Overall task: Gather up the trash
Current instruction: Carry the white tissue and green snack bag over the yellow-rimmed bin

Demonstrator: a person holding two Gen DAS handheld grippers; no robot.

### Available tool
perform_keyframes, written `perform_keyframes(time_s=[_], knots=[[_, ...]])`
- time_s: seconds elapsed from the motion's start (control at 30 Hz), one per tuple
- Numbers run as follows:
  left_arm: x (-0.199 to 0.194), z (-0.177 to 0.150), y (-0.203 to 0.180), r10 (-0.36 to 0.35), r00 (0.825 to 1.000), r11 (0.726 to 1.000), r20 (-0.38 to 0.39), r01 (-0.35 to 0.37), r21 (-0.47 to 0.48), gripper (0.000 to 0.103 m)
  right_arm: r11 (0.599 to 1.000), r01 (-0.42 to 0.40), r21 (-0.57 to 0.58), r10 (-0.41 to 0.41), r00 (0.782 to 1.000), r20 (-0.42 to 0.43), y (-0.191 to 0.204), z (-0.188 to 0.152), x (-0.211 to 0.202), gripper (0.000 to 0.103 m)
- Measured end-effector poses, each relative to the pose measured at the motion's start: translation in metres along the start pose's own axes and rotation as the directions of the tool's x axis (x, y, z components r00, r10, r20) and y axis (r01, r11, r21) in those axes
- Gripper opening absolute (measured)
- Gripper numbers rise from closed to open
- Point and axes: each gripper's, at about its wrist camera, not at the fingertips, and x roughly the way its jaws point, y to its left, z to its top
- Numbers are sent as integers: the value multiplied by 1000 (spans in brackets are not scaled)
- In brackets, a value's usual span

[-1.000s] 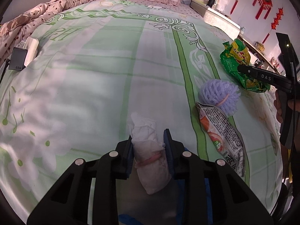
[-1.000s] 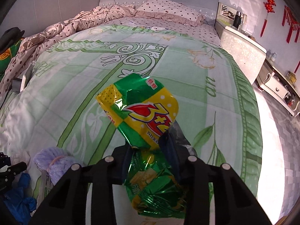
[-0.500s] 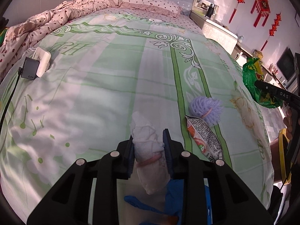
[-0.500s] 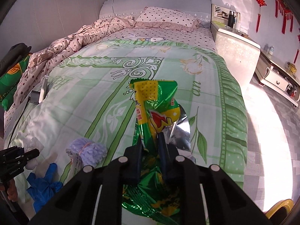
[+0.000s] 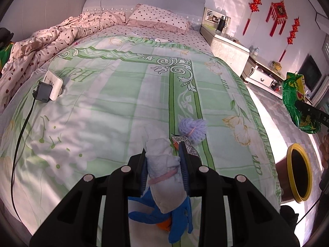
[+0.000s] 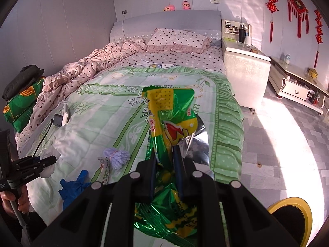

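My left gripper (image 5: 163, 167) is shut on a crumpled white tissue wad (image 5: 162, 158) and holds it above the bed's foot end. My right gripper (image 6: 164, 160) is shut on a green and yellow snack bag (image 6: 170, 121), lifted off the bed; the bag also shows in the left wrist view (image 5: 296, 105). On the green bedspread (image 5: 115, 103) lie a purple yarn ball (image 5: 192, 128), a flat food wrapper (image 6: 103, 169) and a blue glove (image 5: 178, 216). A brown trash bin with a yellow rim (image 5: 299, 175) stands on the floor by the bed's right side.
A white power strip with a black charger (image 5: 50, 86) and its cable lie on the bed's left. A pink dotted duvet (image 5: 41, 43) is bunched at the far left. A white nightstand (image 6: 244, 78) and low cabinet (image 6: 298, 82) stand to the right.
Both grippers rose and pulled back from the bed with their loads. The snack bag came up off the bedspread, and the trash bin came into view.
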Motion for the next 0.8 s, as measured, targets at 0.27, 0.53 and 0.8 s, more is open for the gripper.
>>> perform_keyframes(time_s=[0.27, 0.53, 0.8], knots=[[-26, 8, -68, -71, 997, 995, 30, 69, 78, 26, 995, 51, 84, -53, 998, 25, -40, -18, -59, 15], [-31, 11, -150, -153, 988, 976, 7, 150, 158, 26, 982, 121, 146, -131, 990, 60, -92, -40, -114, 15], [-29, 7, -236, -235, 971, 942, -28, 235, 239, 26, 960, 179, 216, -201, 976, 82, -144, -66, -161, 15]])
